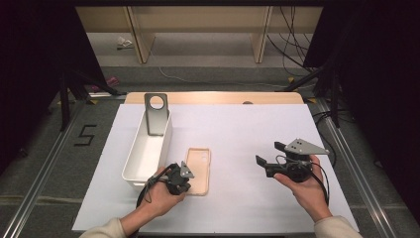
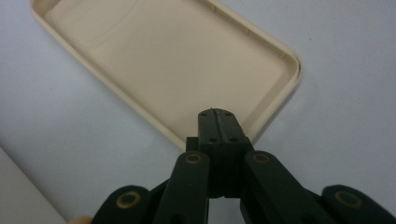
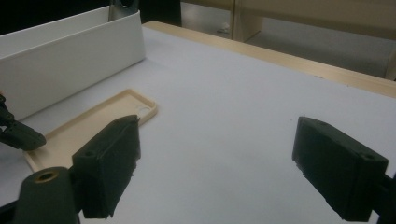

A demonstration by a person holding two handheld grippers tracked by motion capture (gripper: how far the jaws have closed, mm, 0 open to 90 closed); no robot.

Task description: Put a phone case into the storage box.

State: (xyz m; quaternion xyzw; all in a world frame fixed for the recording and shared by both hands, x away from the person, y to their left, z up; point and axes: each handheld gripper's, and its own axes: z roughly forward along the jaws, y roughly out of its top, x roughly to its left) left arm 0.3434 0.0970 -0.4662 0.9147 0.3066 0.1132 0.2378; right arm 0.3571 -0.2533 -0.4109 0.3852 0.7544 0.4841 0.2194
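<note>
Left gripper [image 2: 218, 122]: I kept it closed, pinching the near edge of the beige phone case [image 1: 199, 169], just right of the white bin [image 1: 130, 171], for lifting. Right gripper [image 1: 271, 154]: wide, empty, right of the case.

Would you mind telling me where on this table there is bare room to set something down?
The widest free patch lies between the phone case and the right gripper, running back to the table's far edge. Bare sheet also borders the near edge between the two hands. The left side is crowded: the white bin, the case and the left gripper sit close together.
</note>
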